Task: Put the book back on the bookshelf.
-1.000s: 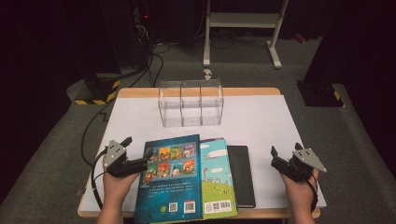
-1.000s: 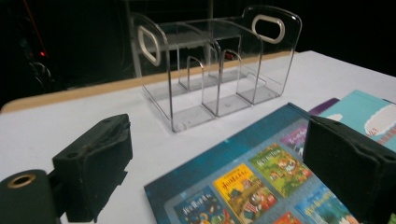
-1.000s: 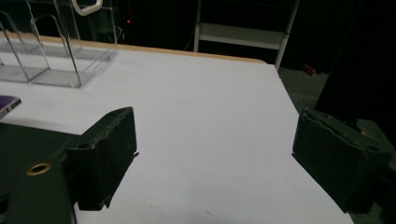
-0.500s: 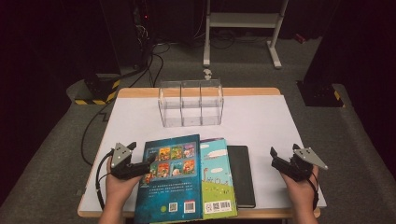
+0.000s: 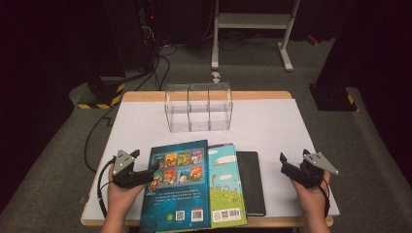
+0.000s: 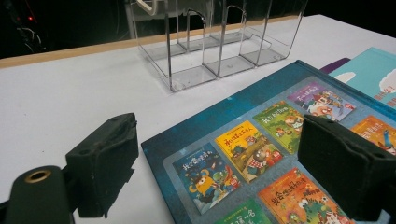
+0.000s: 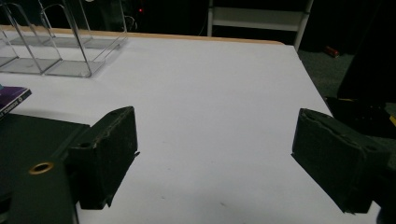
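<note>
In the high view, the left gripper is sitting at the left edge of the dark blue book, which is lying topmost on the near-middle stack; the right gripper is resting well apart, near the right.

In the left gripper view, its jaws are gaping wide, one over the blue cover, one over the table.

In the right gripper view, its jaws are standing wide over bare white tabletop.

The high view looks forward and down on the whole table. Each gripper view sits low and close to the surface — both share the clear organizer with it.
</note>
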`<state>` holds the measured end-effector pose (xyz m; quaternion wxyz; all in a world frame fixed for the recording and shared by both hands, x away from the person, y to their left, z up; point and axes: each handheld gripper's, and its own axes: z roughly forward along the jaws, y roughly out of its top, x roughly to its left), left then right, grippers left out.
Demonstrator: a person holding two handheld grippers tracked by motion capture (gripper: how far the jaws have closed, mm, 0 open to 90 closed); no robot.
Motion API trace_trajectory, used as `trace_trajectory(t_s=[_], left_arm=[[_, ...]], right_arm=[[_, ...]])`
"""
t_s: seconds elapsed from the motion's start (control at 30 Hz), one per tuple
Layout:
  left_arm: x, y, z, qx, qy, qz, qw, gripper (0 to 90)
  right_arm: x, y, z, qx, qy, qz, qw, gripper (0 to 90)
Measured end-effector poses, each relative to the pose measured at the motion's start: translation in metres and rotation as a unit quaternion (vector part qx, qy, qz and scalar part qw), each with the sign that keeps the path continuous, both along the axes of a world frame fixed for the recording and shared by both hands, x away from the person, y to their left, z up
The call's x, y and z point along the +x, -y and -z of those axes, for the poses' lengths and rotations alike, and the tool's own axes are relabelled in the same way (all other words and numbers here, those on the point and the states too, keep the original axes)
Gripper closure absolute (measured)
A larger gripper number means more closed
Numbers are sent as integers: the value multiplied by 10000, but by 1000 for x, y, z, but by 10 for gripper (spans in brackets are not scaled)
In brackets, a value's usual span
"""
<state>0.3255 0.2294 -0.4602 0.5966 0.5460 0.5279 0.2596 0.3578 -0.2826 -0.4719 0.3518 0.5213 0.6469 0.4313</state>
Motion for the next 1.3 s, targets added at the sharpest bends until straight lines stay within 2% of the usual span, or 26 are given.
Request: trace_trajectory(t_s=[0.13,0.33,0.37,0.5,0.63,0.73,0.77,0.8,0.87,1.07,1.1,1.2,1.3], left_arm=[[-2,-2,-1,-53,31,15,10000,141],[-3,-1,-2,-106,-27,88,9999,151],[-3,-1,-3,-66,-111,154,9998,155],[-4,0,-2,-9,-190,201,9996,161],[-5,1,-1,9,-230,181,9996,161],[-7,1,1,-68,-241,124,9996,160],[-8,-1,2,2,-273,141,9995,159],[-8,-1,2,-64,-273,101,9996,159],[-8,-2,3,-64,-288,92,9995,159],[-14,-6,8,-85,-388,-39,9992,164],[-15,-8,10,-22,-446,-25,9990,164],[-19,-8,15,-54,-545,-65,9985,164],[-21,-8,21,20,-645,-102,9979,163]], right_arm=[[-1,-1,-2,20,-3,-68,10000,139],[-1,-2,-4,79,-23,-172,9998,146],[-1,-3,-5,61,-32,-198,9998,148],[-1,-7,-8,101,-31,-334,9994,149],[-2,-13,-11,110,-66,-469,9988,142],[-4,-17,-14,121,15,-579,9983,143],[-4,-19,-15,126,10,-646,9978,143],[-4,-21,-15,138,21,-706,9974,143],[-4,-23,-16,132,41,-729,9972,141],[-6,-42,-22,177,132,-1067,9940,145],[-6,-44,-22,178,125,-1105,9936,145],[-6,-51,-23,165,119,-1254,9919,144],[-6,-58,-23,186,76,-1417,9897,149]])
